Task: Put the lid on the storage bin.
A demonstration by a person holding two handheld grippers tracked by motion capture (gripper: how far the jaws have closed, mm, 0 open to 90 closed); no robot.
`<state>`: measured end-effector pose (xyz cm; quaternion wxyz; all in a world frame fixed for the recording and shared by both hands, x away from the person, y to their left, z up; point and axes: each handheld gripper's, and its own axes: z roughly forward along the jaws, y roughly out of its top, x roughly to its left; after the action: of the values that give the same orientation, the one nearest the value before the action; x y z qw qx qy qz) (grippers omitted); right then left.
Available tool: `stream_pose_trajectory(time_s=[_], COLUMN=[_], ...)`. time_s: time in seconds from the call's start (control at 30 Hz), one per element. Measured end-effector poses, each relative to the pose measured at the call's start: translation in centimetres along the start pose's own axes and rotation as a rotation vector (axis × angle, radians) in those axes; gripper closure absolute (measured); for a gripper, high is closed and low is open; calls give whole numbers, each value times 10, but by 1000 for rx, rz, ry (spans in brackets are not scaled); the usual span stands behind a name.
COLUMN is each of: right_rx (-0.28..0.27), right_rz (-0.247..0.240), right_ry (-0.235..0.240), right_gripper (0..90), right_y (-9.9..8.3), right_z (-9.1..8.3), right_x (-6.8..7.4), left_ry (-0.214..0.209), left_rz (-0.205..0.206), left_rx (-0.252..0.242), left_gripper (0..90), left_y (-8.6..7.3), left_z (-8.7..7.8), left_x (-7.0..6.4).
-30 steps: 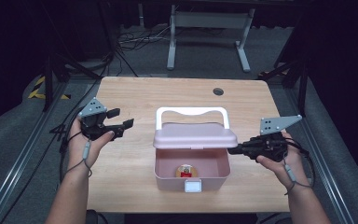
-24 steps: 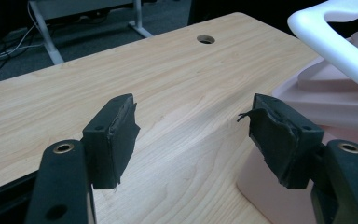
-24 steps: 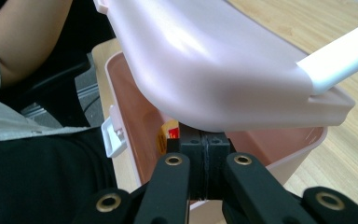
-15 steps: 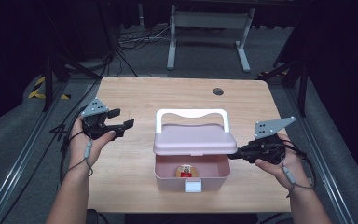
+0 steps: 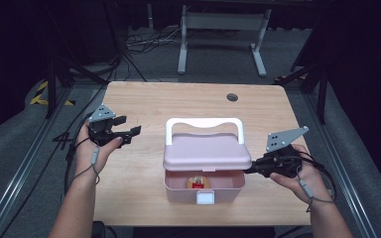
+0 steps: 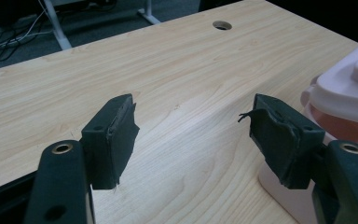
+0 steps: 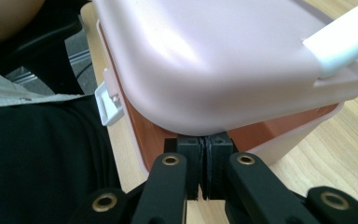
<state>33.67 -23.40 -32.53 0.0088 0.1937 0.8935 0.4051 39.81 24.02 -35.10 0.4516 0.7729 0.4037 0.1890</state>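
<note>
Wooden table [image 5: 149,198], right tool [image 5: 249,170] under pink lid [image 5: 206,152]

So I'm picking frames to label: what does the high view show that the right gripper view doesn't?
High view: the left tongs open, clear of the box, the table's cable hole, and a small red item in the box. Right gripper view: the right tongs shut, their tips under the lid's edge. Both: the pink box, its lid raised, and the white handle.

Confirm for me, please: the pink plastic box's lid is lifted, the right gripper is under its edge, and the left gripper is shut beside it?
Not quite: the left gripper is open, its jaws wide apart in the left gripper view. The pink plastic box's lid is lifted, and the right gripper is under its edge.
</note>
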Motion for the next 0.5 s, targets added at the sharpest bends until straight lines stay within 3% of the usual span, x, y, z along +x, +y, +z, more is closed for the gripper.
stream_pose_trajectory(time_s=[0.5], right_rx=[86], right_rz=[-11], right_ry=[6], right_gripper=[877], right_y=[-4], right_z=[3], right_x=[6], left_ry=[-13], left_rz=[-1], left_rx=[11], left_gripper=[318], left_y=[1], left_z=[9], left_x=[1])
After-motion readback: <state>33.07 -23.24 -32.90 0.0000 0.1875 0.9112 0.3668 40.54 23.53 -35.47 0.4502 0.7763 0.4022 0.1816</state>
